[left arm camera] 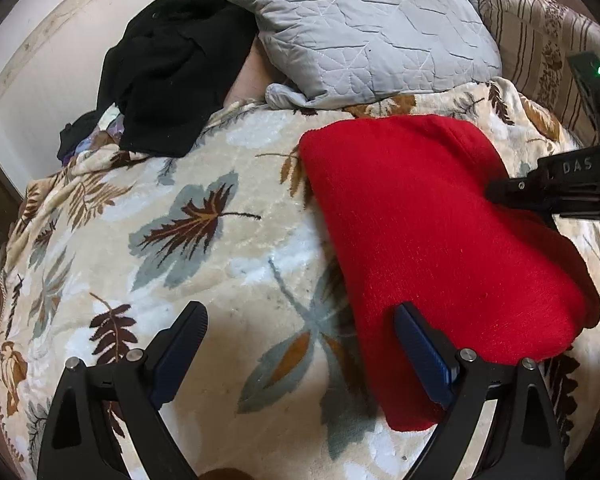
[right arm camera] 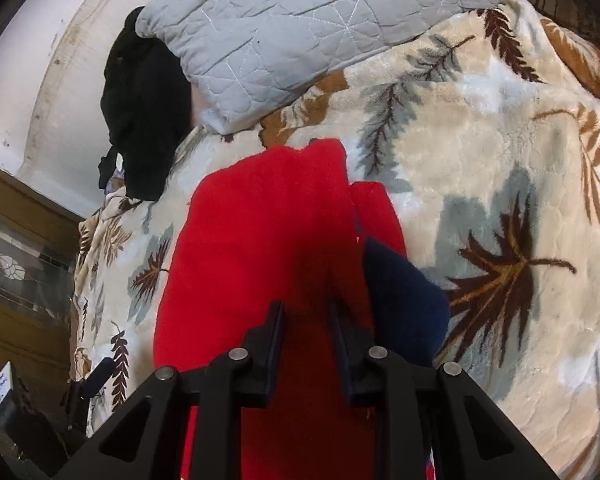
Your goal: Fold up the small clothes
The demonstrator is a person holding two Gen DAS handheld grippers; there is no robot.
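A red knitted garment (left arm camera: pixel 420 240) lies folded on the leaf-patterned blanket (left arm camera: pixel 220 280). My left gripper (left arm camera: pixel 300 312) stands wide open just above the blanket, its right finger (left arm camera: pixel 416 344) over the garment's near edge; the pads press on nothing. From the right, my right gripper (left arm camera: pixel 540 192) reaches onto the garment's far side. In the right wrist view its jaws (right arm camera: pixel 306 312) stand narrow, with red fabric (right arm camera: pixel 260 220) filling the gap between the pads. A navy part (right arm camera: pixel 404 292) shows beside the right finger; I cannot tell whether it belongs to the garment.
A grey quilted pillow (left arm camera: pixel 360 32) lies at the head of the bed. A black heap of clothes (left arm camera: pixel 168 68) sits beside it near the wall. A striped cushion (left arm camera: pixel 540 32) is at the far right. Wooden furniture (right arm camera: pixel 20 260) stands to the left of the bed.
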